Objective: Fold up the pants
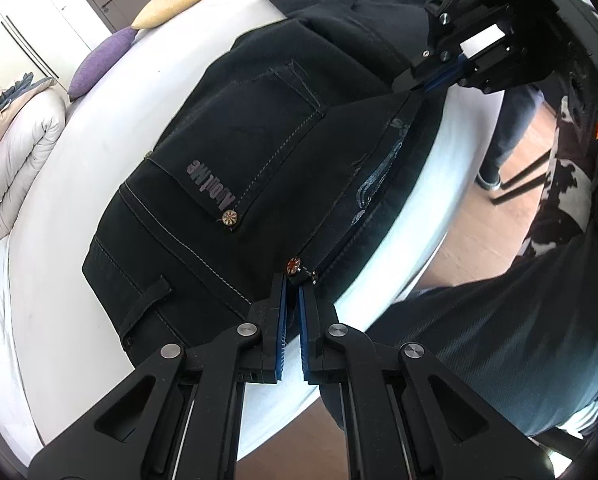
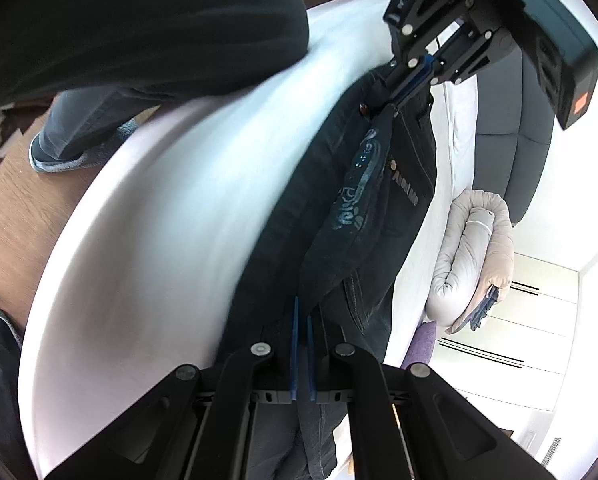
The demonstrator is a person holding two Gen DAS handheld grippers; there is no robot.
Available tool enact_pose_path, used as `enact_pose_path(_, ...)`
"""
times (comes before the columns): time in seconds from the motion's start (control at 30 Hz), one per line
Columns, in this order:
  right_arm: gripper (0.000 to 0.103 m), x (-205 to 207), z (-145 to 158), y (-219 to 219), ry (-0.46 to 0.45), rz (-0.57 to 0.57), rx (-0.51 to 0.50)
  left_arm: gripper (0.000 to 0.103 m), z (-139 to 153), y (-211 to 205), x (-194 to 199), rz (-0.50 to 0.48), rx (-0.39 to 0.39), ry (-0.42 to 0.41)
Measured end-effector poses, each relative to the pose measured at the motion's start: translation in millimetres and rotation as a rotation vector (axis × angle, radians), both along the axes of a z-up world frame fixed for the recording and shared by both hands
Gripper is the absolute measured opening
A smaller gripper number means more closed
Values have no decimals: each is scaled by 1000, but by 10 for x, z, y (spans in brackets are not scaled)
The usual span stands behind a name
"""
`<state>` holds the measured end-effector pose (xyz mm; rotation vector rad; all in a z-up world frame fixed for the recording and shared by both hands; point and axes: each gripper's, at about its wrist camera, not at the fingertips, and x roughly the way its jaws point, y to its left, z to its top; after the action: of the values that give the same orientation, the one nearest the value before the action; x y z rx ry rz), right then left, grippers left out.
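Black jeans [image 1: 259, 160] with a grey logo patch and rivets lie on a white bed [image 1: 59, 280], waistband near me. My left gripper [image 1: 295, 280] is shut on the waistband edge by a red rivet button. My right gripper [image 1: 423, 84] is shut on the jeans' edge further up the leg side. In the right wrist view my right gripper [image 2: 302, 312] pinches a lifted fold of the jeans [image 2: 339, 220], and the left gripper [image 2: 411, 80] grips the far end.
A purple pillow [image 1: 99, 60] and a yellow pillow [image 1: 179, 0] lie at the bed's far side beside a rolled duvet [image 1: 15, 152]. A person's legs [image 1: 507, 132] stand on the wooden floor [image 1: 479, 232] at the bed's edge.
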<state>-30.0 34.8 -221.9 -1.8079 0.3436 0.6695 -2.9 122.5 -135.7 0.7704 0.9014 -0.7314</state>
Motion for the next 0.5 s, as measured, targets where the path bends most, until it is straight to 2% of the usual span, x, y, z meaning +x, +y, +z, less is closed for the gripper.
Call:
enact_pose_path(0.27, 5, -100, -46, 4, 9, -12, 6, 4, -11, 111, -20, 8, -18, 9)
enact_pose_path(0.3, 5, -94, -62, 9, 12, -20, 6, 9, -27, 125, -4, 15, -22, 4)
enact_pose_path(0.43, 7, -11, -142, 68, 44, -79, 38, 10, -60, 193, 92, 88, -78, 33)
enact_pose_path(0.5, 7, -3, -132, 92, 50, -110, 60, 11, -16, 210, 69, 106, -75, 53)
